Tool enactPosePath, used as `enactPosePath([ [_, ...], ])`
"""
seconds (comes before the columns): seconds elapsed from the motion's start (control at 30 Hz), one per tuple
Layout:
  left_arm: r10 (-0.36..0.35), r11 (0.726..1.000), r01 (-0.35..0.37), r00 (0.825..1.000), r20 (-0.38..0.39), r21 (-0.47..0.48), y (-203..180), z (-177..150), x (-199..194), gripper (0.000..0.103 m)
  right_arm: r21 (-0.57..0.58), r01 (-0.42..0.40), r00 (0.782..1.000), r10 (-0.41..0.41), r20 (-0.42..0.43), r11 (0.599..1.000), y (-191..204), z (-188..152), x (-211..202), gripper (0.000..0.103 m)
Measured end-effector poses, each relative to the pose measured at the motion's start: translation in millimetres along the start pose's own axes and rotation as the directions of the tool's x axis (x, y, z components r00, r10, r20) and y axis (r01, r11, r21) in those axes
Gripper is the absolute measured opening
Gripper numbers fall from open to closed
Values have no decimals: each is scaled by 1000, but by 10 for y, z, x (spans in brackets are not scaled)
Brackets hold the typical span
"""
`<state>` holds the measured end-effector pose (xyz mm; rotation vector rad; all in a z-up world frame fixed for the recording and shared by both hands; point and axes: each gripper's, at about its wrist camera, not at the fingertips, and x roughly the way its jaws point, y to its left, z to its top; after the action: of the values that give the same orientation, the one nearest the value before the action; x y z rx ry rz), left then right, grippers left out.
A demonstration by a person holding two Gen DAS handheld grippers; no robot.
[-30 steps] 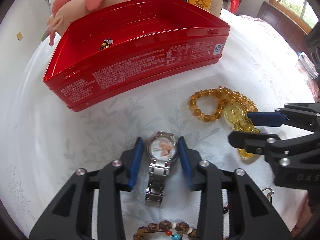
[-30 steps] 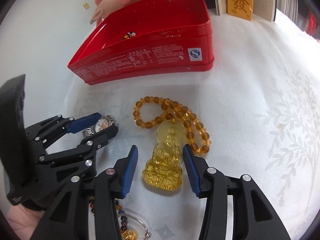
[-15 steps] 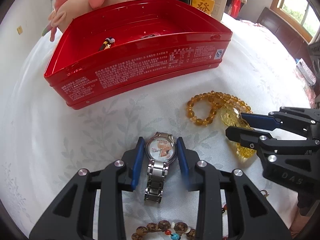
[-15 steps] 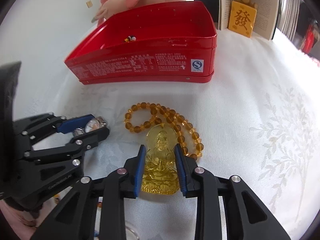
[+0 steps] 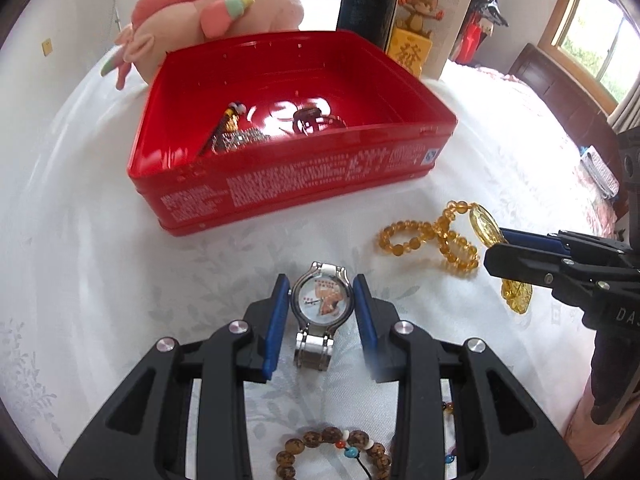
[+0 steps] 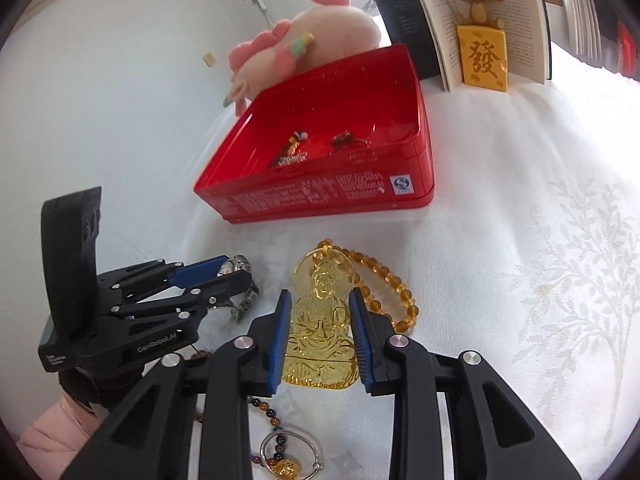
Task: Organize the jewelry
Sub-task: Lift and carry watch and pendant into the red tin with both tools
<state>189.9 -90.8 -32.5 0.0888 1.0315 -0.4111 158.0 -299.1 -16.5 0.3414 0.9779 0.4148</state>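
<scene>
Gripping both pieces at once: left claw (image 5: 322, 308) pinches the watch (image 5: 321, 304) by the case sides, right claw (image 6: 320, 332) pinches the pendant (image 6: 322, 320) across its body, both just clear of the cloth (image 6: 520, 280), near the tin (image 5: 280, 184). Watch looks steel: stiff case, smooth and likely slippery, band hanging loose. Pendant is probably brittle resin or glass, so a light squeeze; its beads (image 6: 392, 292) trail limp and could snag the tin's rim. Soft white cloth, plush (image 5: 224, 20) and book (image 6: 492, 12) behind the tin.
</scene>
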Motion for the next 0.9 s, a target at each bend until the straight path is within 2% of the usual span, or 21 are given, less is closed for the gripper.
enactPosePath([
  [0.43,-30,999,32,994,108,-16,0,118,-458,31,-9,-102,988,102,114,995,131,132,-443,29],
  [0.9,-40,998,50,973,229,-35,94,428,-956,31,-68,-100,975,111,192,993,414,579,-764,29],
])
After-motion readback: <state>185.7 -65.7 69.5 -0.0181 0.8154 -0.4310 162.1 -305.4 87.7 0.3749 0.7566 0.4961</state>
